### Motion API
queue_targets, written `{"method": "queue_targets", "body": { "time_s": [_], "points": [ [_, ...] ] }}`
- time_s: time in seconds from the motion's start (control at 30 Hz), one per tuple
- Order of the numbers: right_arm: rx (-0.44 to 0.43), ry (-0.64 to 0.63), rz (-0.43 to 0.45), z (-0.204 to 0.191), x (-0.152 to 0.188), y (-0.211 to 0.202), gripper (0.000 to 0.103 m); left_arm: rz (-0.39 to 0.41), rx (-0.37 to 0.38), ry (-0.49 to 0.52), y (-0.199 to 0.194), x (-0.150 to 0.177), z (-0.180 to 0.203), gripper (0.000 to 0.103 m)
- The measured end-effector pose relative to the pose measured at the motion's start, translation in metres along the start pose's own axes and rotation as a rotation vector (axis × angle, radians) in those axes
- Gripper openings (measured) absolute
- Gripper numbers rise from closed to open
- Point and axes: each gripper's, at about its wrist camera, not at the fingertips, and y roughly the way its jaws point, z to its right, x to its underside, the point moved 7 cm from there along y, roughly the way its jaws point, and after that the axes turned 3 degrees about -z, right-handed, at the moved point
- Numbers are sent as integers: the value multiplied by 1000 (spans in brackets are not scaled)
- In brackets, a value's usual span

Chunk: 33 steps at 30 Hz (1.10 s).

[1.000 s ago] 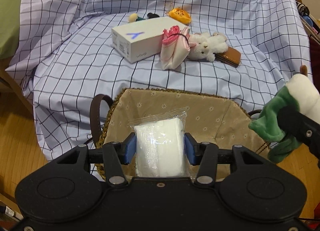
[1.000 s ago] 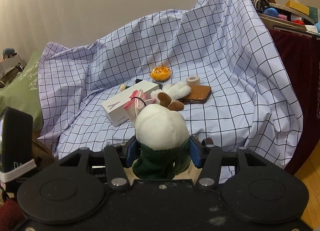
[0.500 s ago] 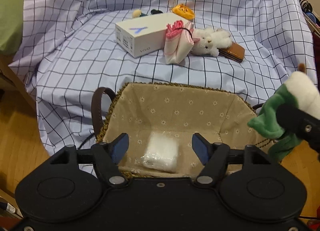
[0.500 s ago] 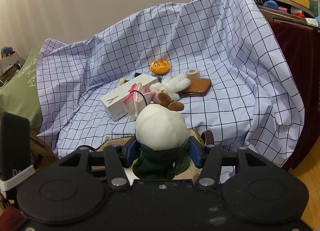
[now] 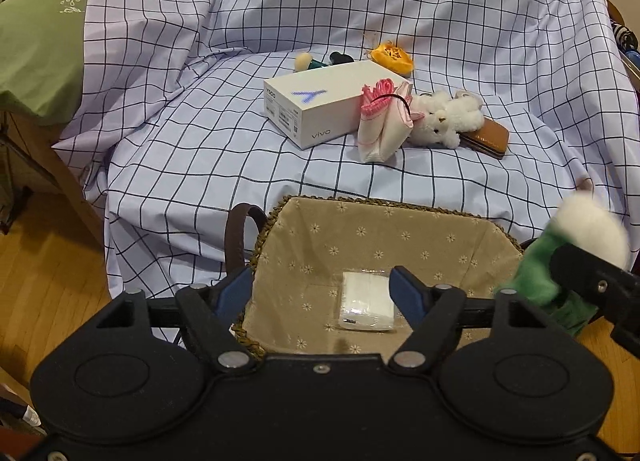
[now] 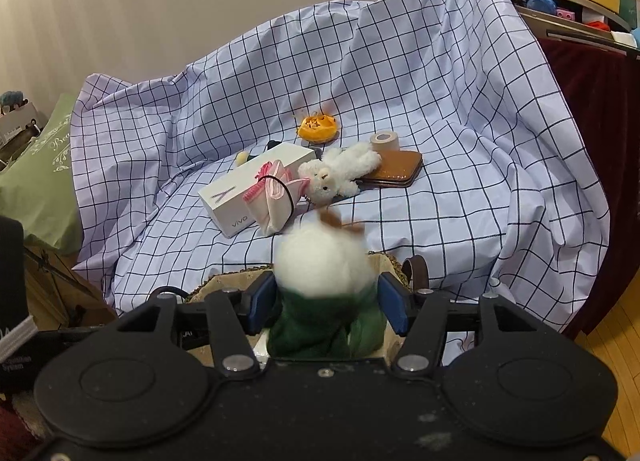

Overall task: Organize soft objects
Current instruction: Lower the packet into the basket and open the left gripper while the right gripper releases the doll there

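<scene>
A white tissue pack (image 5: 366,301) lies on the floor of the fabric-lined wicker basket (image 5: 380,203). My left gripper (image 5: 322,289) hovers just above it. Its jaws are opening and nothing is between the pads. My right gripper (image 6: 326,303) holds a green and white plush toy (image 6: 320,265) over the basket's right side. Those jaws are opening too, but the pads still touch the toy's green body, and its head is blurred. The left wrist view shows the same plush toy (image 5: 588,233) at the right edge.
On the checked sheet behind the basket lie a white phone box (image 5: 316,109), a pink and white pouch (image 5: 384,125), a white plush animal (image 5: 444,123), a brown wallet (image 5: 486,137), an orange item (image 5: 392,57) and a tape roll (image 6: 385,140). A green pillow (image 5: 36,41) sits left.
My left gripper let go of the tissue pack, which dropped to the basket floor, and its jaws spread wider. The plush toy in the right gripper now looks blurred.
</scene>
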Motion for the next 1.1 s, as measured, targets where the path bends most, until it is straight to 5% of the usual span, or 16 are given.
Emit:
{"method": "queue_targets", "body": {
  "time_s": [1.1],
  "points": [
    [5,7,-13,5,2,3,61,-23,5,15,2,7,1,77]
  ]
}}
